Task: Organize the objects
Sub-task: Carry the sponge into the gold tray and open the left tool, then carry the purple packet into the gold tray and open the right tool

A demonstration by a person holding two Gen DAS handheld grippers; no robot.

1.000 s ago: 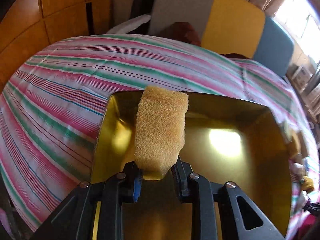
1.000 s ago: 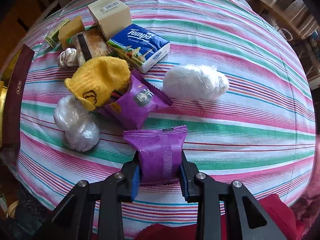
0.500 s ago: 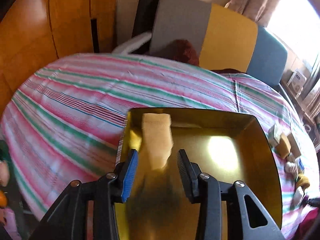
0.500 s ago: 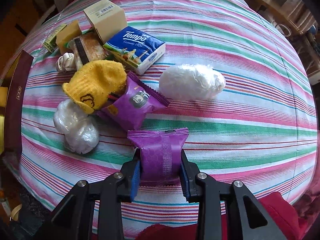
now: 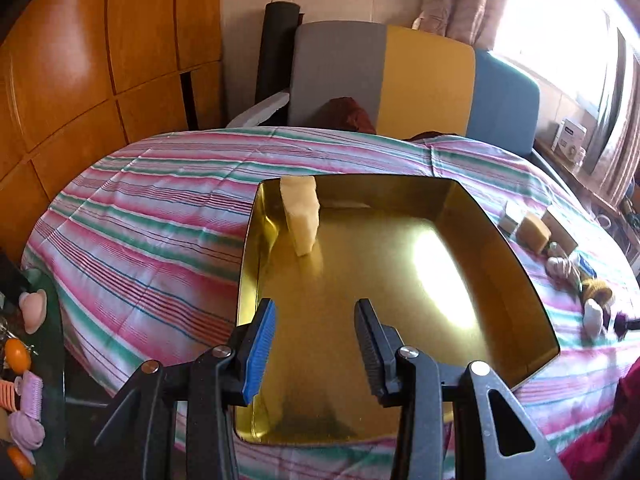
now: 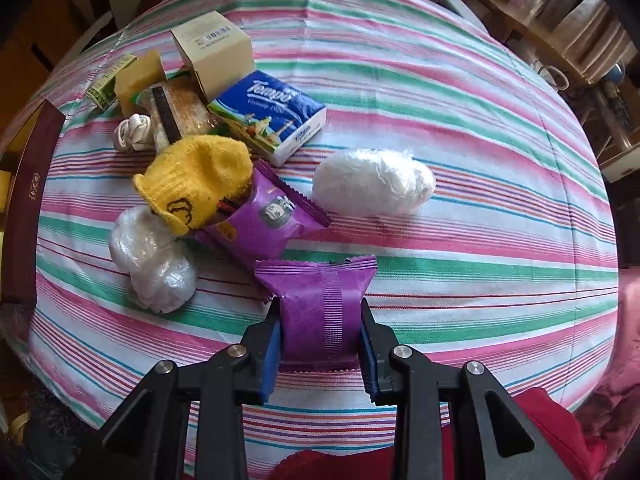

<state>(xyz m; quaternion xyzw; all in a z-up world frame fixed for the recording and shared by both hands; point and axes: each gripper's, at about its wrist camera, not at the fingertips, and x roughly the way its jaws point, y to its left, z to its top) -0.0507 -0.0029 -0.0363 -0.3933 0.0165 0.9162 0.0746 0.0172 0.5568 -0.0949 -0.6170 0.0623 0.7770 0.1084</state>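
A yellow sponge [image 5: 302, 216] leans in the far left corner of the gold tray [image 5: 500, 264] on the striped tablecloth. My left gripper [image 5: 316, 344] hangs open over the tray's near side, well back from the sponge, with nothing between its fingers. In the right wrist view my right gripper [image 6: 320, 344] is shut on a purple snack packet [image 6: 318, 312], held just above the cloth. Beyond it lie a second purple packet [image 6: 272, 220], a yellow knitted sock [image 6: 196, 184], a blue Tempo tissue pack [image 6: 272, 116] and a white wrapped bundle [image 6: 374, 188].
A clear plastic bundle [image 6: 152, 256], a cardboard box [image 6: 212, 52], a brown sponge [image 6: 140, 76], a wrapped biscuit [image 6: 176, 112] and a white knot [image 6: 134, 134] crowd the cloth's left. The tray's dark red rim [image 6: 28, 208] borders them. Chairs [image 5: 400, 80] stand behind the table.
My left gripper let go of the sponge, opened and drew back and up; the sponge now rests in the tray's far corner. The right gripper kept its hold on the packet.
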